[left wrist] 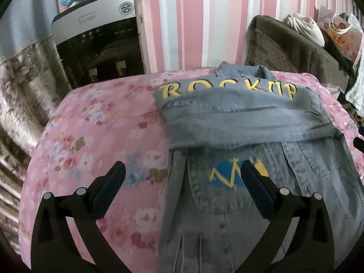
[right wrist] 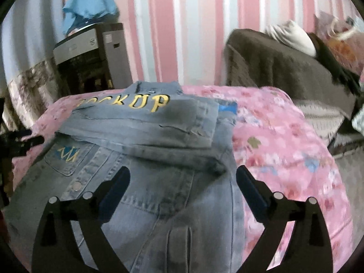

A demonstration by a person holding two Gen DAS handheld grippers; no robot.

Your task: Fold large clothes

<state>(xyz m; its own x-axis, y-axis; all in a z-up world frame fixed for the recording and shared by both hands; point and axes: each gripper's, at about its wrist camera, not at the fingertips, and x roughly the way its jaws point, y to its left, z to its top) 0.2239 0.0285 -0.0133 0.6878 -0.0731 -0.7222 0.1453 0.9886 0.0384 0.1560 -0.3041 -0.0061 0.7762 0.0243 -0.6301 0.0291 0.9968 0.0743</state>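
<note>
A light blue denim jacket (left wrist: 250,122) lies on a pink floral bedspread (left wrist: 95,136). Yellow letters run across its far part, and both sleeves are folded across its middle. A blue and yellow patch (left wrist: 227,175) shows on its near part. My left gripper (left wrist: 183,173) is open and empty, hovering over the jacket's left edge. In the right wrist view the jacket (right wrist: 159,136) fills the lower left. My right gripper (right wrist: 183,177) is open and empty above the jacket's right edge. The left gripper's dark tip (right wrist: 25,142) shows at the left there.
A grey and black appliance (left wrist: 95,36) with blue cloth on top stands behind the bed at the left. A brown covered sofa (left wrist: 295,52) with bags stands at the right. A striped pink wall (left wrist: 193,22) is behind. A floral curtain (left wrist: 25,84) hangs at the left.
</note>
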